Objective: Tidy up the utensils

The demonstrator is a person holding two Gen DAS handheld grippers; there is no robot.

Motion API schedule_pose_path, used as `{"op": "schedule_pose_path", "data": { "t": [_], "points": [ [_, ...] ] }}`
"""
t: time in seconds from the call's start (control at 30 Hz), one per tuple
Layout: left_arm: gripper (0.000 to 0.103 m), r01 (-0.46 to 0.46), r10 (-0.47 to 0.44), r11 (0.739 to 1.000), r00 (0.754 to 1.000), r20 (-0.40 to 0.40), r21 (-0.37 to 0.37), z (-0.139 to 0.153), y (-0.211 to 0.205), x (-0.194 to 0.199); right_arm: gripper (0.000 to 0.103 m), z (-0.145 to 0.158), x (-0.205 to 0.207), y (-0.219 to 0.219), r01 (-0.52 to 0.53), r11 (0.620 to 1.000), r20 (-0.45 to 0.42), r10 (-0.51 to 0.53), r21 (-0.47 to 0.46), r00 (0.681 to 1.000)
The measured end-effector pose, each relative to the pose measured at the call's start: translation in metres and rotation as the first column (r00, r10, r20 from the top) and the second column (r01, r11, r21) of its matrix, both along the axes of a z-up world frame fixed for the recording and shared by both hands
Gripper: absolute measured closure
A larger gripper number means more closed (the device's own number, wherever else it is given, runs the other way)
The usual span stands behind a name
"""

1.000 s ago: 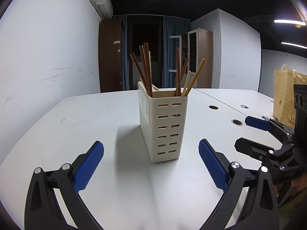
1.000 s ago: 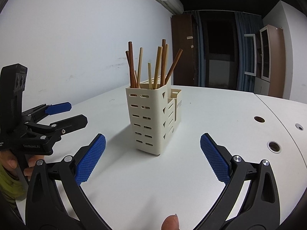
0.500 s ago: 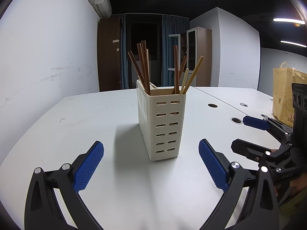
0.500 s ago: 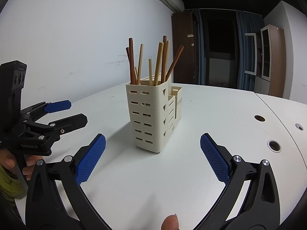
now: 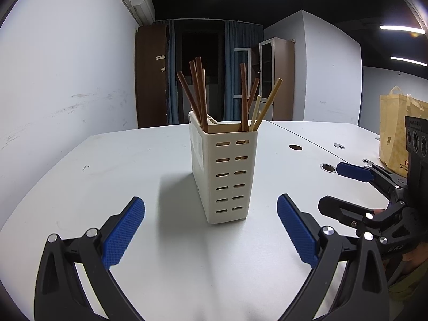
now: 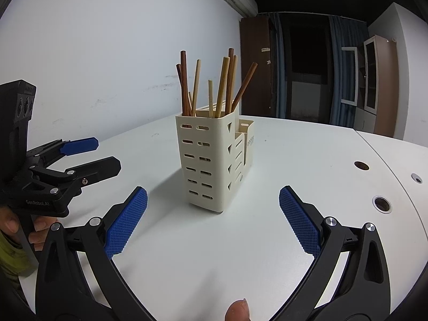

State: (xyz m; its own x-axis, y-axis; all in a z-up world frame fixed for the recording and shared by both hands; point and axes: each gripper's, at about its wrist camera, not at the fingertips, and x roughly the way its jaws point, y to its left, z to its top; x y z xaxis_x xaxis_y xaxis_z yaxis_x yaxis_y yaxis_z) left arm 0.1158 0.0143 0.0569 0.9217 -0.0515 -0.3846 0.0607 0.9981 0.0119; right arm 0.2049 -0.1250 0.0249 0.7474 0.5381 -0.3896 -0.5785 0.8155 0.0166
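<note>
A cream slotted utensil holder (image 5: 223,174) (image 6: 211,160) stands upright on the white table (image 5: 107,165) (image 6: 307,160). Several brown and pale wooden chopsticks (image 5: 199,93) (image 6: 223,85) stick up out of it. My left gripper (image 5: 211,230) is open and empty, just short of the holder, and appears at the left of the right wrist view (image 6: 99,155). My right gripper (image 6: 212,219) is open and empty too, a little in front of the holder; it shows at the right of the left wrist view (image 5: 331,187). Neither gripper touches the holder.
A yellow paper bag (image 5: 396,136) stands at the table's right side. Round cable holes (image 5: 295,147) (image 6: 382,203) dot the tabletop. A white wall (image 6: 107,67) runs along the left. A wardrobe (image 5: 152,77) and a glass cabinet (image 5: 275,80) stand behind.
Both cameras have dropped slightly lower toward the table, so the holder looks taller. Both grippers stay open; the holder has not moved.
</note>
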Motion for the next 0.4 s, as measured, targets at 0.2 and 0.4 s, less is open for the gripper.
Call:
{"op": "schedule_pose_path", "data": {
  "t": [0.2, 0.4],
  "points": [
    [0.006, 0.005, -0.005, 1.0, 1.0, -0.006, -0.001, 0.0001, 0.0003, 0.0002, 0.008, 0.0003, 0.0004, -0.0001, 0.001, 1.0, 0.002, -0.001, 0.0, 1.0],
    [0.006, -0.002, 0.002, 1.0, 1.0, -0.008, -0.002, 0.0001, 0.0007, 0.001, 0.008, 0.0006, 0.0007, 0.0003, 0.001, 1.0, 0.002, -0.001, 0.003, 1.0]
  ]
}}
